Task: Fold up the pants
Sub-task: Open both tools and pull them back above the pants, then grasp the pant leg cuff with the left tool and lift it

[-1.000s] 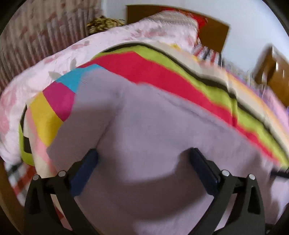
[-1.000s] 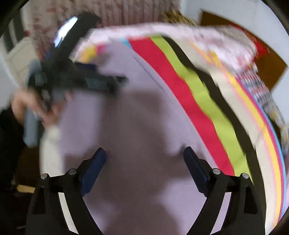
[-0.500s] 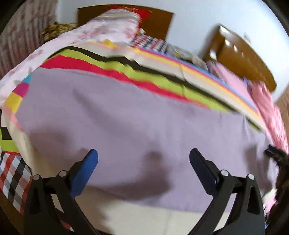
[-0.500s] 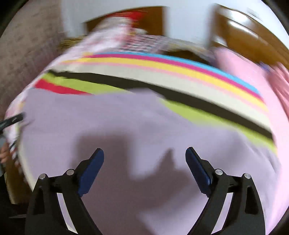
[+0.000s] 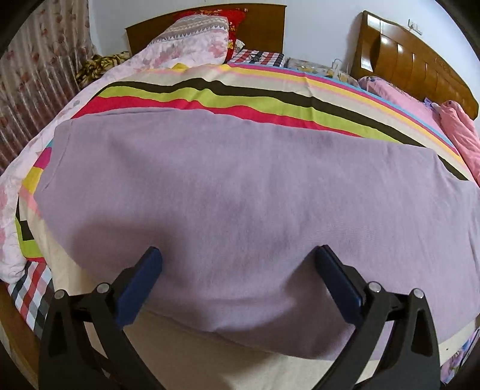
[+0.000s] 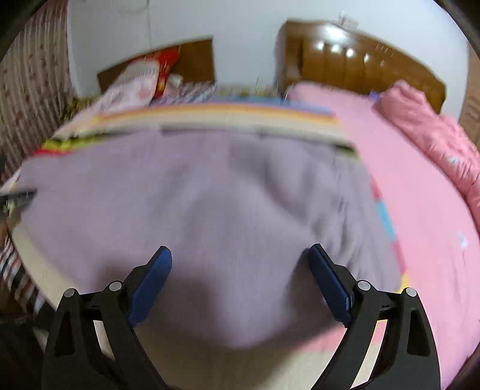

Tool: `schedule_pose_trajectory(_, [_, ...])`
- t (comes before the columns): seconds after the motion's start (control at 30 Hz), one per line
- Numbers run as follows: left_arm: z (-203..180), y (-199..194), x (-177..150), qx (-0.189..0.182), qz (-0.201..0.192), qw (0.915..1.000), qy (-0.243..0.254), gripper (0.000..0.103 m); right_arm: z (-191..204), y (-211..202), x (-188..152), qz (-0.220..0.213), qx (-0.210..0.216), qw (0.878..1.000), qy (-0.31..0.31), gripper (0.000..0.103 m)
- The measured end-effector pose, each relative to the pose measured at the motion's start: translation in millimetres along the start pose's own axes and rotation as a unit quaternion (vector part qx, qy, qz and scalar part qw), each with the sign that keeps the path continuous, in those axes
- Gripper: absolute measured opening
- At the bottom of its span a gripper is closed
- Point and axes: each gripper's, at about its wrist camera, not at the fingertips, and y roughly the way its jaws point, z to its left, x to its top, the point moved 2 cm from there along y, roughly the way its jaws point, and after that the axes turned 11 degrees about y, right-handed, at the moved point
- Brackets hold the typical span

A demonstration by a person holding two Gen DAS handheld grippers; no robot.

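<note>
On the bed with the striped multicoloured sheet (image 5: 270,99), the flat lilac knit pants (image 5: 240,192) lie with their long axis running left to right, directly ahead of both tongs. The left tongs (image 5: 240,279) and right tongs (image 6: 240,276) hover wide apart, holding nothing. The left view sharply shows the pants' left end; the blurred right view shows their right end beside a pink bedspread (image 6: 420,225).

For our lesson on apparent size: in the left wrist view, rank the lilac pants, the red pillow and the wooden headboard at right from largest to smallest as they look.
1. lilac pants, by far.
2. wooden headboard.
3. red pillow, mostly hidden, farther off; true size unsure.
</note>
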Motion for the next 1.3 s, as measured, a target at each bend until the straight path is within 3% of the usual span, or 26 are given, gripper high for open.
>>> schedule_pose_trajectory(0.07, [0.1, 5.9, 2.4, 0.003, -0.001, 1.0, -0.002, 0.102, -1.0, -7.1, 0.3, -0.005, -0.017, 1.0, 0.015, 0.089])
schedule_pose_trajectory(0.13, [-1.4, 3.8, 0.5, 0.007, -0.004, 1.0, -0.004, 0.102, 6.9, -18.0, 3.6, -0.005, -0.061, 0.998, 0.032, 0.089])
schedule_pose_trajectory(0.3, [-2.0, 1.4, -2.6, 0.009, -0.013, 0.9999, -0.006, 0.102, 102.3, -31.3, 10.9, -0.049, 0.045, 0.997, -0.036, 0.09])
schedule_pose_trajectory(0.43, [1.0, 2.9, -2.2, 0.004, -0.011, 0.9999, -0.002, 0.102, 157.0, -9.9, 11.6, -0.04, 0.068, 0.994, -0.073, 0.09])
schedule_pose_trajectory(0.53, [1.5, 2.5, -3.0, 0.0, -0.015, 0.9999, 0.002, 0.102, 171.5, 10.6, 0.4, 0.002, 0.052, 0.994, -0.1, 0.09])
schedule_pose_trajectory(0.6, [3.5, 0.6, -4.3, -0.009, -0.022, 0.9997, 0.003, 0.102, 162.2, 15.2, -9.1, -0.003, 0.06, 0.994, -0.09, 0.092])
schedule_pose_trajectory(0.63, [6.0, -1.3, -5.4, -0.019, -0.024, 0.9995, -0.002, 0.101, 153.2, 15.1, -10.9, 0.002, 0.077, 0.994, -0.074, 0.093])
schedule_pose_trajectory(0.7, [18.3, -11.8, -8.6, -0.062, -0.045, 0.9966, -0.03, 0.101, 149.6, 11.6, -12.3, 0.006, 0.069, 0.994, -0.083, 0.092])
schedule_pose_trajectory(0.77, [49.1, -32.7, -13.8, -0.137, -0.107, 0.9806, -0.09, 0.101, 150.9, 10.6, -12.5, 0.011, 0.062, 0.995, -0.08, 0.092])
schedule_pose_trajectory(0.87, [121.7, -47.3, -24.4, -0.159, -0.156, 0.9549, -0.197, 0.101, 155.6, 11.8, -10.3, 0.011, 0.054, 0.996, -0.075, 0.096])
schedule_pose_trajectory(0.93, [171.8, -42.8, -34.8, -0.16, -0.158, 0.9383, -0.263, 0.1, 156.7, 17.7, -3.1, 0.01, 0.051, 0.996, -0.072, 0.098])
schedule_pose_trajectory(1.03, [234.5, -26.7, -48.0, -0.142, -0.152, 0.9216, -0.328, 0.089, 154.4, 22.8, 5.2, 0.013, 0.051, 0.996, -0.072, 0.098])
schedule_pose_trajectory(1.13, [273.6, -0.6, -53.0, -0.17, -0.137, 0.9007, -0.376, 0.076, 155.9, 23.4, 5.8, 0.013, 0.05, 0.996, -0.072, 0.098])
schedule_pose_trajectory(1.2, [287.8, 18.0, -50.4, -0.178, -0.122, 0.8949, -0.391, 0.074, 155.0, 23.3, 6.1, 0.014, 0.05, 0.996, -0.071, 0.098])
schedule_pose_trajectory(1.3, [293.6, 38.9, -48.6, -0.171, -0.095, 0.8951, -0.4, 0.073, 154.5, 23.5, 6.0, 0.017, 0.049, 0.996, -0.072, 0.098])
